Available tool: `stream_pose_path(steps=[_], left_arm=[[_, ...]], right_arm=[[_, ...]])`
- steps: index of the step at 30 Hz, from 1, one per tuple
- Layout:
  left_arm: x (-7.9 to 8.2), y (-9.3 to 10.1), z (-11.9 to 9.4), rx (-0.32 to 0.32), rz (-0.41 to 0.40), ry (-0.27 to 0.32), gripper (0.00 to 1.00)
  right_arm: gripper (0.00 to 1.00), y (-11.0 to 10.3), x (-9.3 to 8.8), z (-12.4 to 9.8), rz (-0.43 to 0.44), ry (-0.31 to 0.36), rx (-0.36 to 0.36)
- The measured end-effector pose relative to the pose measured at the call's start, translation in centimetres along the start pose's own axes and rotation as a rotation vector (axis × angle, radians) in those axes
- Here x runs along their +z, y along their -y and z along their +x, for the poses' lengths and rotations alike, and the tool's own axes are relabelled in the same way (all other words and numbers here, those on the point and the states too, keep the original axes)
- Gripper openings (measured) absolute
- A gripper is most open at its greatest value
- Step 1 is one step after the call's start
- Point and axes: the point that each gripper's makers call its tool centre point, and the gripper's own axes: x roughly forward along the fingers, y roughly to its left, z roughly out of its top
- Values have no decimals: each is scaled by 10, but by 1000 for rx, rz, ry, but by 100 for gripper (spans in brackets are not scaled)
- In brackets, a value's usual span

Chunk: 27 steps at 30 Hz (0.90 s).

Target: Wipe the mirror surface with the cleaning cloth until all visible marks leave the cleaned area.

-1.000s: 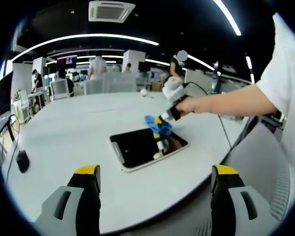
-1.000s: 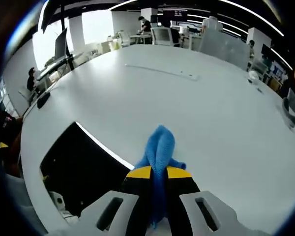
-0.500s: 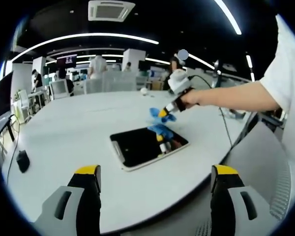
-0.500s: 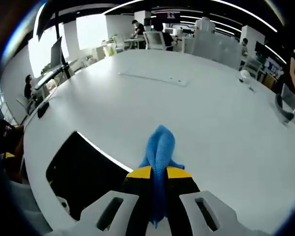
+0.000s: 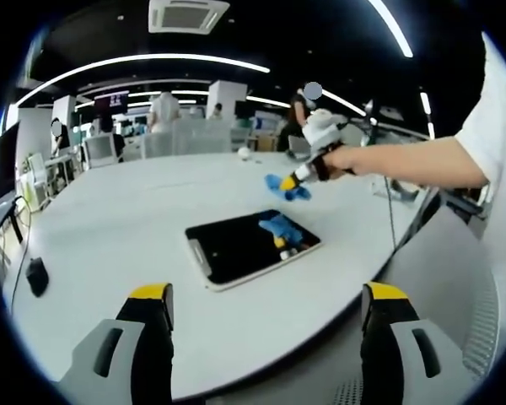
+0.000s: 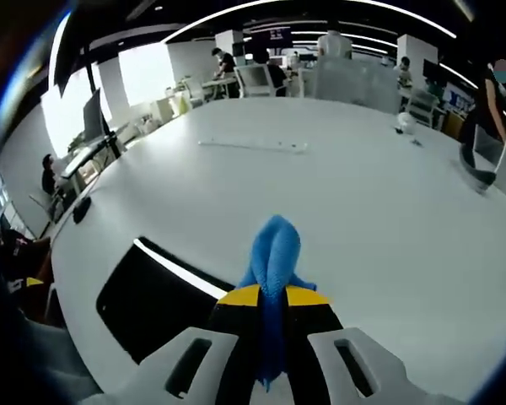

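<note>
The mirror [image 5: 244, 247] lies flat on the white table [image 5: 110, 228], dark with a white frame, reflecting the cloth. In the left gripper view my right gripper [image 5: 293, 181] hangs in the air above the mirror's far right corner, held by a person's hand, shut on the blue cleaning cloth [image 5: 285, 186]. My left gripper [image 5: 266, 316] stands open near the table's front edge with nothing between its yellow-tipped fingers [image 5: 149, 295]. In the right gripper view the blue cloth [image 6: 272, 253] sticks out of my shut right gripper [image 6: 271, 297], and the mirror [image 6: 160, 299] lies below it to the left.
A black mouse [image 5: 35, 274] sits at the table's left edge. A small white ball [image 5: 244, 154] lies far back on the table. A thin white bar [image 6: 253, 145] lies across the far table. Chairs, desks and people stand beyond the table. A grey chair back [image 5: 451, 278] is at right.
My right gripper has risen off the mirror with the cloth and moved up and away to the right. The left gripper has stayed still.
</note>
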Motion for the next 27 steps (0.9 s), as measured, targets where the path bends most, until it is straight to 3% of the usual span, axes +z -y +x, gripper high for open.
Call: stream_pose_path(steps=[12, 27], left_arm=[[0, 1, 0, -8, 0, 5, 93], [-1, 2, 0, -2, 9, -3, 92]], right_arm=[[3, 19, -16, -21, 21, 6, -22], [3, -8, -61, -43, -6, -43, 3]])
